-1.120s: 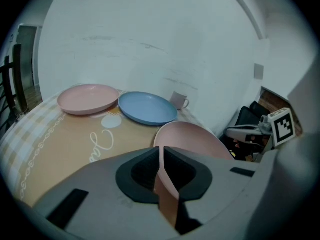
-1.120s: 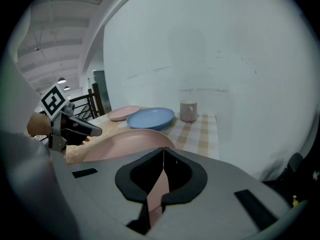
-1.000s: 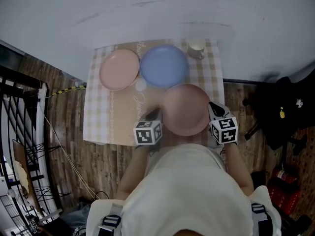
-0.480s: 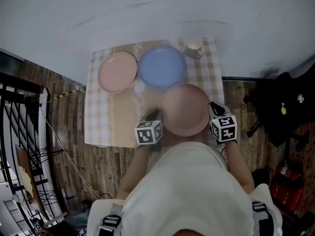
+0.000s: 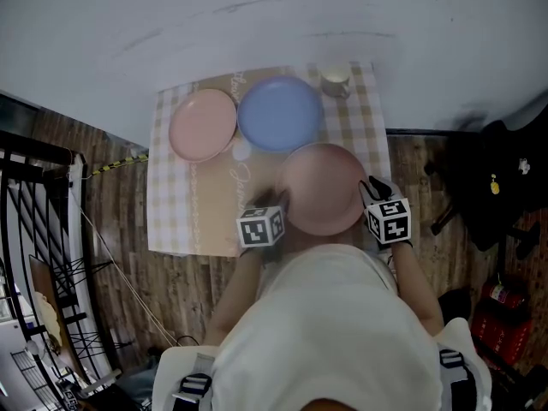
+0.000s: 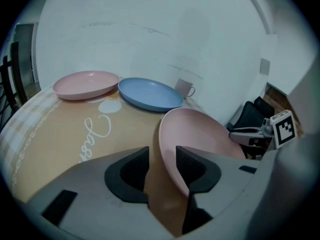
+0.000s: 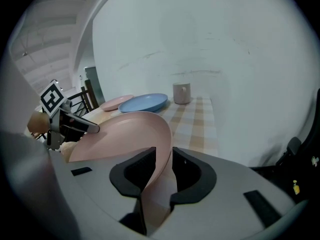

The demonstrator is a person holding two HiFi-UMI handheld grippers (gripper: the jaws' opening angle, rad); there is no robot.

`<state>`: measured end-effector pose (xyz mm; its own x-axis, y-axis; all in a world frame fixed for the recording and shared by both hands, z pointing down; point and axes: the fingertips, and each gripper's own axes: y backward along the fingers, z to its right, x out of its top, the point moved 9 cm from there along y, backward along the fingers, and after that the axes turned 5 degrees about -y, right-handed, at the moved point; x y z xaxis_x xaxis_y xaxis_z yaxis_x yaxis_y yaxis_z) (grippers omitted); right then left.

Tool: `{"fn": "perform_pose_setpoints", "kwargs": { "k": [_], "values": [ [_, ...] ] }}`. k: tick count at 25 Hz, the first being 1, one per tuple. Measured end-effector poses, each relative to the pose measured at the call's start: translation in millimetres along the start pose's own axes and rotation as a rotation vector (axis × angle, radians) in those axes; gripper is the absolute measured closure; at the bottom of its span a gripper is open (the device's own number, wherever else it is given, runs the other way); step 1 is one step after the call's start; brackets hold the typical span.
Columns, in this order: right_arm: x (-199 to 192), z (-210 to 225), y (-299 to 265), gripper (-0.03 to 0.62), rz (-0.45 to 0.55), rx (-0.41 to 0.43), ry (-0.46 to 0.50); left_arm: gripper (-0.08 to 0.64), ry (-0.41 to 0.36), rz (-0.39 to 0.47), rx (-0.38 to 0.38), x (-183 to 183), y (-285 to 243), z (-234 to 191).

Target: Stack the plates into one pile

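Nearest pink plate [image 5: 324, 188], seen from my remote station: it lies at the near right part of the checked tablecloth [image 5: 175, 204], hollow side up and close to level. Being round, it has no long axis to report. The line between its two gripped edges runs across the table from left to right. The left gripper [image 6: 162, 156] stands at the plate's left rim and the right gripper [image 7: 163, 156] at its right rim, each pointing slantwise down toward the table. The left jaws have just been opening and now stand wide, with the rim passing between them and a clear gap at the left pad. The right jaws have also just been opening, and stand less wide. The thin rim lies between their pads, which no longer press on it. I cannot tell whether the plate's underside rests fully on the cloth. Behind it, at the far side of the cloth, the blue plate [image 5: 280, 113] sits just beside the second pink plate [image 5: 203, 124] to its left, both hollow side up. A pale mug [image 5: 336, 81] stands at the far right corner, near the blue plate
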<state>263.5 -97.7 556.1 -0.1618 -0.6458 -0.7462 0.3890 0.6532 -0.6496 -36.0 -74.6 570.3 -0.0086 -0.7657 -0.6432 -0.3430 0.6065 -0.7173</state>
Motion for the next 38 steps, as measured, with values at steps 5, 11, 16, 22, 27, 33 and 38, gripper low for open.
{"fn": "perform_pose_setpoints", "kwargs": {
  "k": [5, 11, 16, 22, 27, 33, 38],
  "values": [
    [-6.0, -2.9, -7.7, 0.474, -0.038, 0.007, -0.002, 0.394, 0.008, -0.024, -0.001, -2.4, -5.6, 1.1],
    [-8.5, -4.9, -11.4, 0.471, -0.041, -0.004, -0.01, 0.399, 0.008, -0.04, -0.001, -5.6, -7.2, 2.4],
    [-9.9, -1.8, -8.5, 0.489, -0.029, -0.028, -0.012, 0.434, 0.022, -0.041, 0.006, -8.4, -5.8, 0.4],
    [-7.6, -3.2, -5.7, 0.522, -0.019, -0.044, -0.007, 0.503, 0.003, -0.034, -0.005, -6.8, -5.4, 5.5],
    [-4.7, -4.2, -4.0, 0.531, -0.004, -0.036, -0.024, 0.506, 0.008, -0.032, -0.001, -7.8, -2.7, 4.7],
    [-1.7, -7.1, -2.7, 0.535, 0.01, -0.014, -0.024, 0.506, 0.025, -0.022, 0.013, -12.2, 4.6, 4.0],
    [0.8, -9.4, -0.6, 0.535, 0.021, 0.001, -0.019, 0.506, 0.038, -0.014, 0.02, -14.3, 9.0, 4.2]
  ]
}}
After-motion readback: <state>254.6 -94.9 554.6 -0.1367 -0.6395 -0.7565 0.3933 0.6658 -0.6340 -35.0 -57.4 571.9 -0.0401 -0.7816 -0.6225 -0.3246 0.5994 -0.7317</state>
